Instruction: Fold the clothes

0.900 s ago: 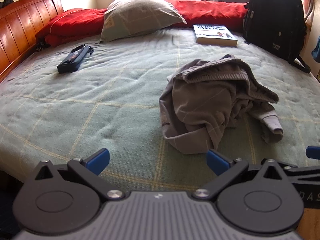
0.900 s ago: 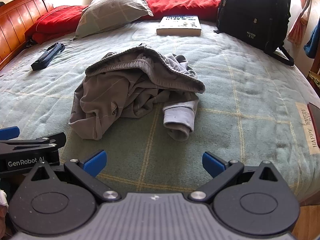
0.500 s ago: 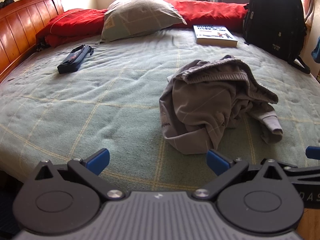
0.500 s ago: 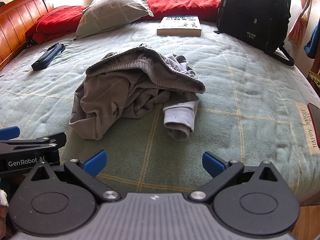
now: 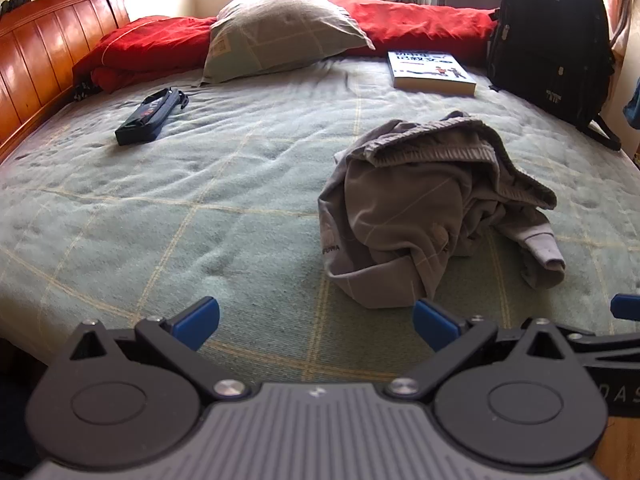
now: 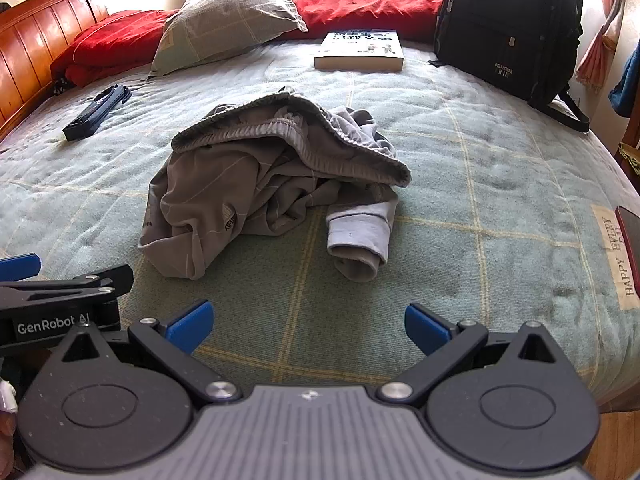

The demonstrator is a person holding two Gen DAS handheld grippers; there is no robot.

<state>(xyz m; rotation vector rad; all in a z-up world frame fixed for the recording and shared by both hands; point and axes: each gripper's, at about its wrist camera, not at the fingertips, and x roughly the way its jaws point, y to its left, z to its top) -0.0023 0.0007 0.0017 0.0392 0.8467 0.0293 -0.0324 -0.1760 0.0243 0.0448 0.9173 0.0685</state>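
A crumpled grey garment (image 5: 432, 208) (image 6: 272, 184), with a ribbed waistband on top and one cuffed end (image 6: 358, 242) sticking out toward me, lies in a heap on the green checked bedspread (image 5: 180, 208) (image 6: 500, 200). My left gripper (image 5: 316, 322) hovers over the bed's near edge, open, blue pads wide apart, the heap just beyond its right pad. My right gripper (image 6: 308, 324) is also open and empty, short of the heap. Part of each gripper shows at the edge of the other's view.
Further back lie a black flat case (image 5: 150, 116) (image 6: 96, 112), a book (image 5: 432, 70) (image 6: 360, 50), a grey pillow (image 5: 280, 32) (image 6: 228, 20), red bedding (image 5: 420, 28) (image 6: 360, 4) and a black backpack (image 5: 556, 44) (image 6: 508, 24). A wooden headboard (image 5: 44, 64) bounds the left.
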